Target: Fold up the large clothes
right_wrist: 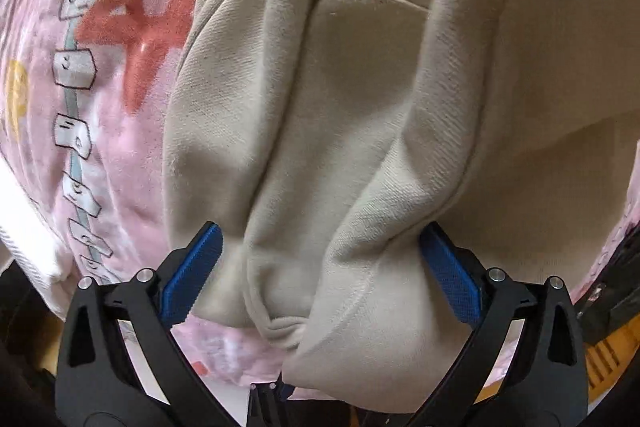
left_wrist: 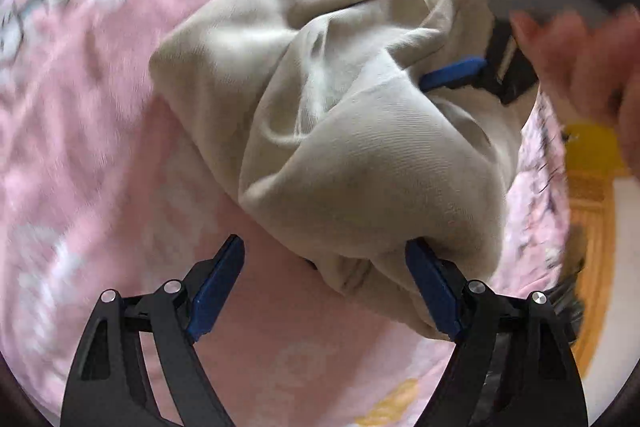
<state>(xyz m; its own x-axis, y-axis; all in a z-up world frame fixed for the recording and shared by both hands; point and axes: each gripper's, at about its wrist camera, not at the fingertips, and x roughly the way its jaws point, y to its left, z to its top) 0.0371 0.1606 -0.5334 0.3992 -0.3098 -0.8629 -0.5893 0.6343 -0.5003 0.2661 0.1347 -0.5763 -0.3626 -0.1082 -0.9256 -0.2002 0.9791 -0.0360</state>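
A beige garment (left_wrist: 340,131) lies bunched in thick folds on a pink blanket (left_wrist: 100,107). My left gripper (left_wrist: 324,247) is open wide at the heap's near edge. Its right pad (left_wrist: 432,291) lies against the cloth, and its left pad (left_wrist: 218,287) hangs free over the blanket. At the far side of the heap, a blue pad (left_wrist: 452,73) of my right gripper pokes into the folds, with a hand (left_wrist: 580,67) behind it. In the right wrist view, the right gripper (right_wrist: 322,231) is open wide, and a thick roll of the garment (right_wrist: 360,107) fills the gap between its pads.
The pink blanket (right_wrist: 120,131) carries red and white cartoon prints and spreads to the left of the garment. Its edge drops off at the right, where a yellow object (left_wrist: 588,143) and an orange slatted surface (left_wrist: 592,227) show below.
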